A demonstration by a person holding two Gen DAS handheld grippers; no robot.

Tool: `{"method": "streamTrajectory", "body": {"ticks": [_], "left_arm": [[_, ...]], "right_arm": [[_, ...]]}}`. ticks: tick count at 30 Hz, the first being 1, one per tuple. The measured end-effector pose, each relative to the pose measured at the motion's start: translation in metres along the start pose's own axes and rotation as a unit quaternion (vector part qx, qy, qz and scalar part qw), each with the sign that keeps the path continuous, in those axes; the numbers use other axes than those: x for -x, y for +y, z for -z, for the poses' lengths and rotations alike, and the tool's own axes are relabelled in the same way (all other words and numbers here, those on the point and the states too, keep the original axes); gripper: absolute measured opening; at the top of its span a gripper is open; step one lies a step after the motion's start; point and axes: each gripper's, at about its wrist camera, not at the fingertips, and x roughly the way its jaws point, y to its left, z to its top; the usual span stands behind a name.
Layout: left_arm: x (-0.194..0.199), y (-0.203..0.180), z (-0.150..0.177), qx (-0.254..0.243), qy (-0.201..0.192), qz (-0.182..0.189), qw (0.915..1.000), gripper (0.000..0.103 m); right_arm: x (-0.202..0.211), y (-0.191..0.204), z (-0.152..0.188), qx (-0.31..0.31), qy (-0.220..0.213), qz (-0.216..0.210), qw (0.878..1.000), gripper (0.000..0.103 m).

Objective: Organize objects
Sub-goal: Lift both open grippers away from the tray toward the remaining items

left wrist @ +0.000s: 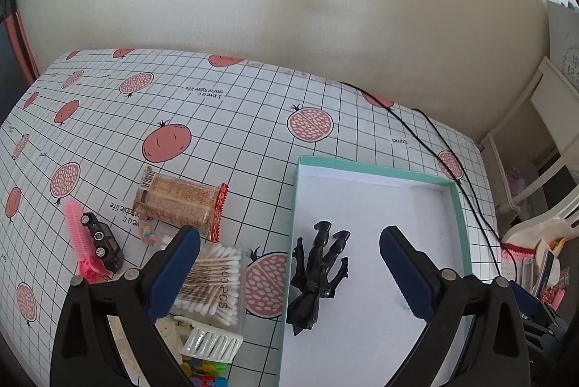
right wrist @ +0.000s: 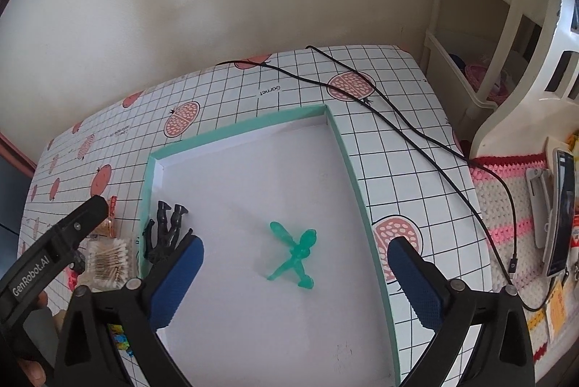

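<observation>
Hovering grippers (left wrist: 289,274) (right wrist: 295,273) agape (seemingly empty) over tray (right wrist: 347,148).

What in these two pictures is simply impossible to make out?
- Colourful small items, left wrist view: cut off by the bottom edge, partly under the white hair claw.
- Cotton swab box, left wrist view: the left gripper finger covers part of its label.
- Phone screen, right wrist view: too distorted at the edge to read.

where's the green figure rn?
Right wrist view: green figure lies inside the teal-rimmed box, mid-floor, right of the black figure.
</observation>
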Motion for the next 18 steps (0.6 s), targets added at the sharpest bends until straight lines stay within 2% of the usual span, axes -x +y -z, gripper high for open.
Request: {"method": "streamTrajectory", "body": {"ticks": [11,18], "left_arm": [[0.058,0.031,-0.006,0.018,-0.037,0.016,0.9990,0.100],[0.097,0.066,-0.001,0.027,-0.067,0.020,0.9972,0.100]], "right_arm": [[0.051,0.034,0.000,0.015,-0.033,-0.032,0.999,0.103],[0.090,0.067,0.006,0.045,-0.055,-0.055,0.996,0.103]]}}
